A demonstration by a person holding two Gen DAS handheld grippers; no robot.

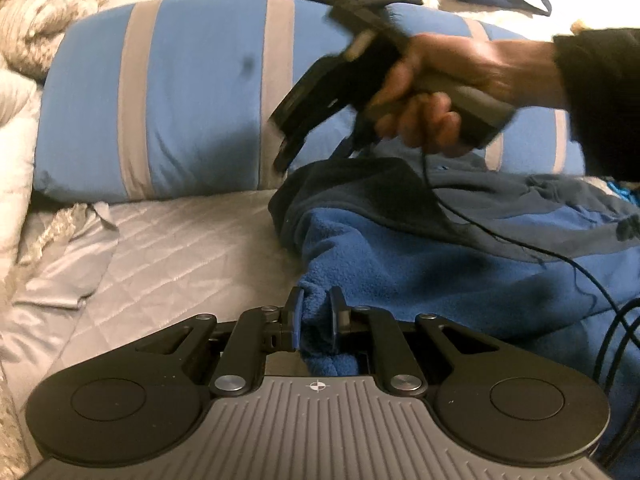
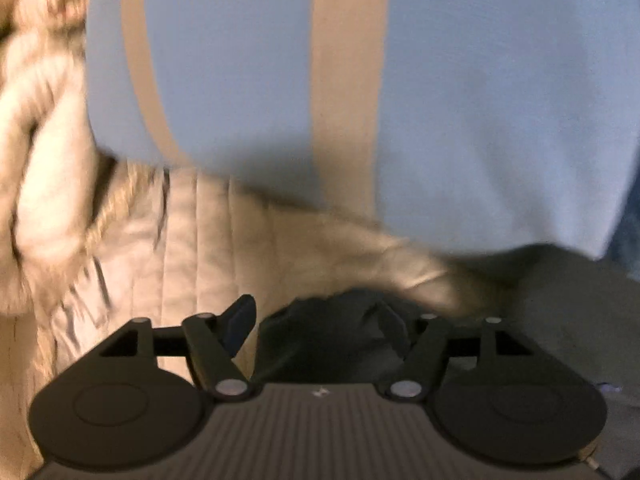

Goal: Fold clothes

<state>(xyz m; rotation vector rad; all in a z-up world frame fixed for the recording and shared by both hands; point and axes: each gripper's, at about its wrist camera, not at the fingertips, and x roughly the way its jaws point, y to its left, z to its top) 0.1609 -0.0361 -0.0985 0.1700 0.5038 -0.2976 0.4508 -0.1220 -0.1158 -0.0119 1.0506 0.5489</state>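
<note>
left fingers [image 1: 316,320] pinch the blue fleece [image 1: 440,264]; right fingers [image 2: 316,332] spread over dark cloth [image 2: 320,340]

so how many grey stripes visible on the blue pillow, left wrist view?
4. On the blue pillow: one near its left end, one mid, two at the right end, partly behind the hand. More may be hidden.
</note>
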